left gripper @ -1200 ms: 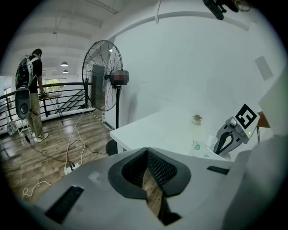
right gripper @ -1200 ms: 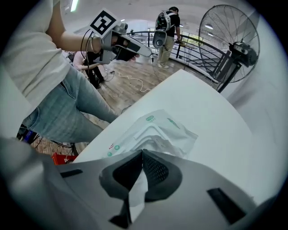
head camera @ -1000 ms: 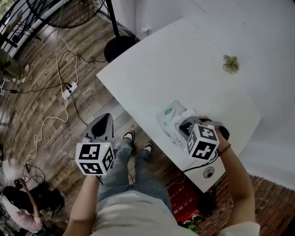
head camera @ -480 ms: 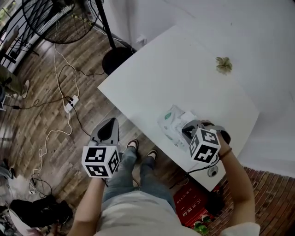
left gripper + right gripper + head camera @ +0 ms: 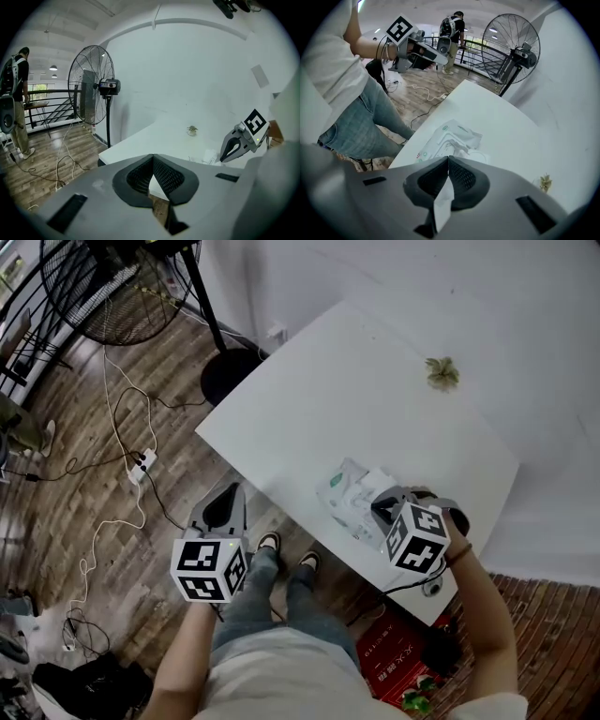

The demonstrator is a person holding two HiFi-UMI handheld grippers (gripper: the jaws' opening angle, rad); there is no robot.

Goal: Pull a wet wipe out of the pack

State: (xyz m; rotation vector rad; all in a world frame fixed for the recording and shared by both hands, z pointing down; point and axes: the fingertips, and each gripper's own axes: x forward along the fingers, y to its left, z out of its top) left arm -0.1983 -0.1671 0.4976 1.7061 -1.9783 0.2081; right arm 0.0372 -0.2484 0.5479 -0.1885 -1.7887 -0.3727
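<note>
Right gripper (image 5: 448,158): jaws pressed together, pinching a white wet wipe (image 5: 442,202), a strip of which shows between the pads on the camera side. The pack (image 5: 451,137) lies just ahead of and below the tips, near the edge of the white table (image 5: 356,381). Left gripper (image 5: 153,157): jaws together, nothing held, well off to the side over the wood floor (image 5: 112,521).

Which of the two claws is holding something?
The right gripper: a white wet wipe is pinched between its fingers. The left gripper is shut on nothing.
</note>
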